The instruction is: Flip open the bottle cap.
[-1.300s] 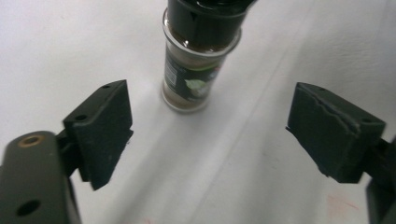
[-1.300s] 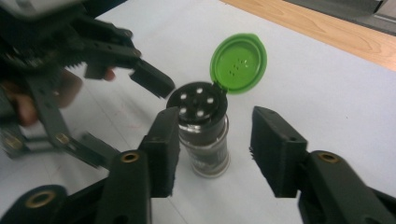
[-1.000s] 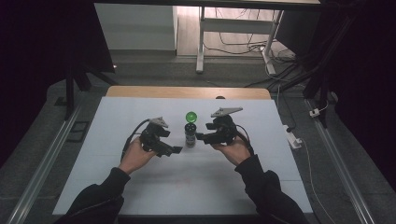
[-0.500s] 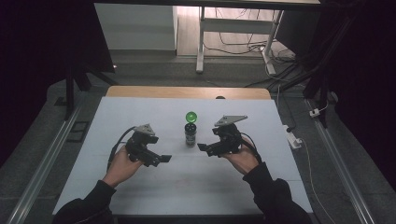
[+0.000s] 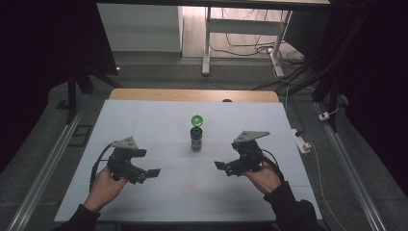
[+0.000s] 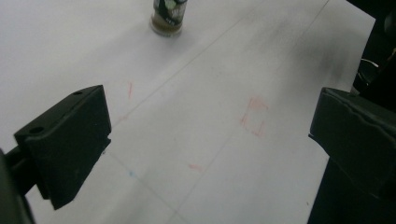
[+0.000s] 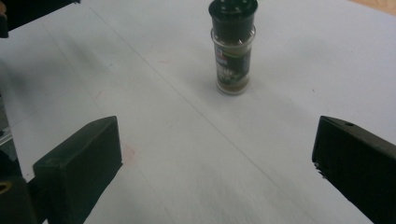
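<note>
Both grippers are held low over the near part of the white table [image 5: 159, 120], one in each hand of the person, and both are empty. At the left side of the high view, the left gripper [image 5: 153, 173] points toward the middle of the table, and its own view shows its two black jaws far apart with nothing but bare table surface between them. Opposite to it, the right gripper [image 5: 220, 166] also points inward; in the right gripper view its jaws are spread wide as well, again with nothing between them. On each gripper sits a grey three-cornered plate, and a dark cable goes back from it toward the wrist. Faint red marks [image 6: 254, 116] are on the table surface between the left jaws. Farther from the person, about at the middle of the table and between the two grippers but well apart from both, a small spice jar [image 7: 232, 51] stands upright. It has clear glass, a black cap and a dark label, and brownish content is visible near its bottom. Just behind the jar, a small green ball [image 5: 196, 120] appears, but I cannot tell whether it touches the jar.
</note>
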